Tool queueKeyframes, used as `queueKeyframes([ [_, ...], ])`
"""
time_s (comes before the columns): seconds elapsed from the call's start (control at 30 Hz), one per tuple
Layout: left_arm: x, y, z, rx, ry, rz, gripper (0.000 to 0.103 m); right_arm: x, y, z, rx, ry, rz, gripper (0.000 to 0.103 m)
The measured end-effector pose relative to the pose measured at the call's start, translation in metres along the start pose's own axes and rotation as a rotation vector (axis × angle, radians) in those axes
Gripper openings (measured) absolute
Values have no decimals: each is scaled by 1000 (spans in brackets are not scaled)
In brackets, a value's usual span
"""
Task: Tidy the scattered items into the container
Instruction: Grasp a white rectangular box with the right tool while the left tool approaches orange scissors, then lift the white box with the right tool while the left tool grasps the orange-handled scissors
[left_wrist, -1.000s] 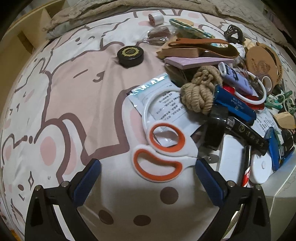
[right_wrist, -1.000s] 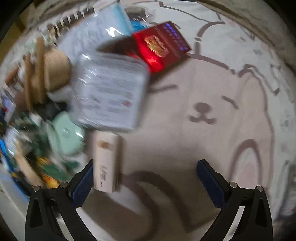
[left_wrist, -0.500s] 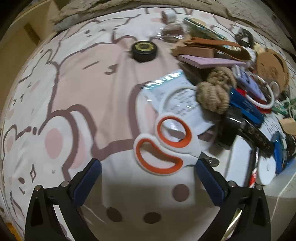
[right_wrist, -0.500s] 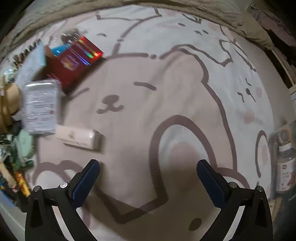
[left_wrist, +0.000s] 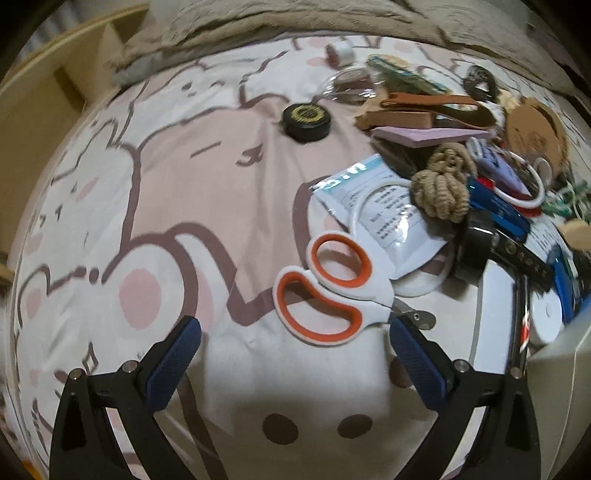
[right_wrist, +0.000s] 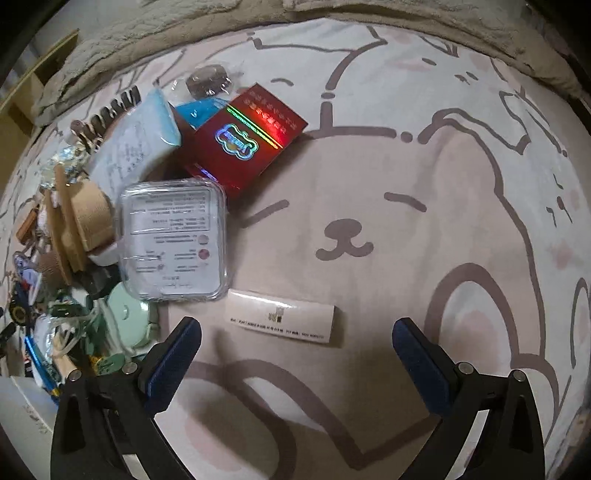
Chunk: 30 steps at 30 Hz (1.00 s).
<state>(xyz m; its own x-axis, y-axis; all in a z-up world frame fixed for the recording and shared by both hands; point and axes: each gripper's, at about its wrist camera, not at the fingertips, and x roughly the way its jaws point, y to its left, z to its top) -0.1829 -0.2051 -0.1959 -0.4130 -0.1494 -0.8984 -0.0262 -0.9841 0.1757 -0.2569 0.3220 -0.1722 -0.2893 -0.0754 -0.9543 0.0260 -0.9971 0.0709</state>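
The left gripper (left_wrist: 293, 332) hangs over the bedsheet (left_wrist: 207, 192) with jaws spread wide, holding nothing; the scissors (left_wrist: 328, 286) lie just ahead of them, handles nearest the right-hand jaw; beyond sit a rope knot (left_wrist: 441, 182) and a black puck (left_wrist: 306, 122). The right gripper (right_wrist: 295, 334) is likewise spread and empty; a slim white box (right_wrist: 282, 321) lies between its jaw tips; a clear case (right_wrist: 173, 240) lies ahead to the left, a red box (right_wrist: 245, 142) beyond it.

Bear-print bedsheet (right_wrist: 369, 177), beige blanket (left_wrist: 295, 22), wooden shelf (left_wrist: 55, 96).
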Motion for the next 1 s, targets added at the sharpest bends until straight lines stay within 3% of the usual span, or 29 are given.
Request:
queueKeyframes([
  [0.1, -1, -7, 1, 63, -21, -22, 103, 4, -4, -3, 15, 3, 2, 81],
  [0.17, -2, -15, 0, 89, -23, -40, 103, 2, -8, -6, 33, -17, 6, 76],
  [0.23, 1, -20, 3, 111, -23, -47, 103, -1, -12, -8, 38, -35, 5, 61],
  [0.73, 18, -35, 16, 135, 8, -50, 103, -13, -47, -43, 26, -65, 64, 60],
  [0.93, 19, -32, 13, 118, 16, -103, 103, -11, -47, -44, 28, -62, 70, 60],
  [1.0, 19, -30, 12, 104, 15, -126, 103, 2, -28, -20, 27, -60, 71, 60],
])
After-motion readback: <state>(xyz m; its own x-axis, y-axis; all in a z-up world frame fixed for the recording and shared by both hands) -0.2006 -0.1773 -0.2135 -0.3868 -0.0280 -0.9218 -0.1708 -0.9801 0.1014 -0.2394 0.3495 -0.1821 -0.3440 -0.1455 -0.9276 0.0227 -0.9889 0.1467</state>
